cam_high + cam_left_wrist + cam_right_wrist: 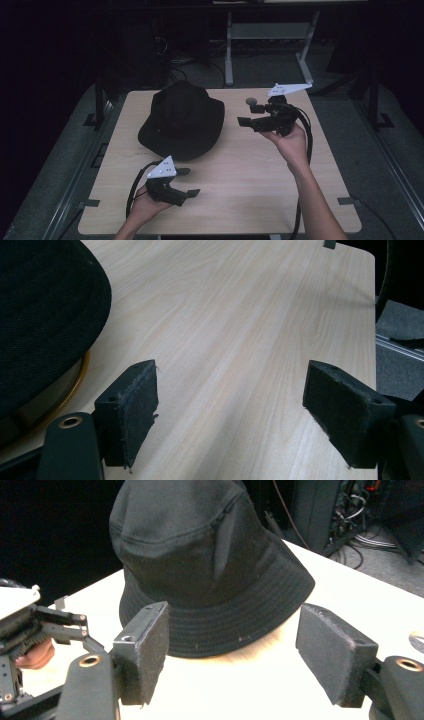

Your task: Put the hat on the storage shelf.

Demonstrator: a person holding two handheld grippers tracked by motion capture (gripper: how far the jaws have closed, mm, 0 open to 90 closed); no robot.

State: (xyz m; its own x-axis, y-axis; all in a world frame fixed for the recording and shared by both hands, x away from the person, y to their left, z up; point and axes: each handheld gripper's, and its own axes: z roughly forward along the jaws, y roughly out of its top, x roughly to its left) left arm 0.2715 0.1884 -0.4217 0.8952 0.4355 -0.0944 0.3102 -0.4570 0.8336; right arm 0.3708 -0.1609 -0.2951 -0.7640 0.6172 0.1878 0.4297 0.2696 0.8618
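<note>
A black bucket hat [181, 120] rests crown up on the back left part of the light wooden table [240, 195]. My right gripper [246, 111] hovers to the hat's right, pointing at it, jaws open and empty. In the right gripper view the hat [200, 565] sits straight ahead beyond the open pads [147, 650], a short gap away from them. My left gripper [190, 181] is held near the front edge, just in front of the hat's brim, open and pointing right. Along its own jaws, my left gripper [230, 410] faces bare wood, with the hat's brim [45, 315] at the left.
A thin golden rim [75, 385] peeks out under the hat's brim. A small round grey disc [251, 100] lies on the table by the right gripper. Table legs and cables [228, 55] stand on the dark floor behind. The other gripper [30, 625] appears at the left of the right gripper view.
</note>
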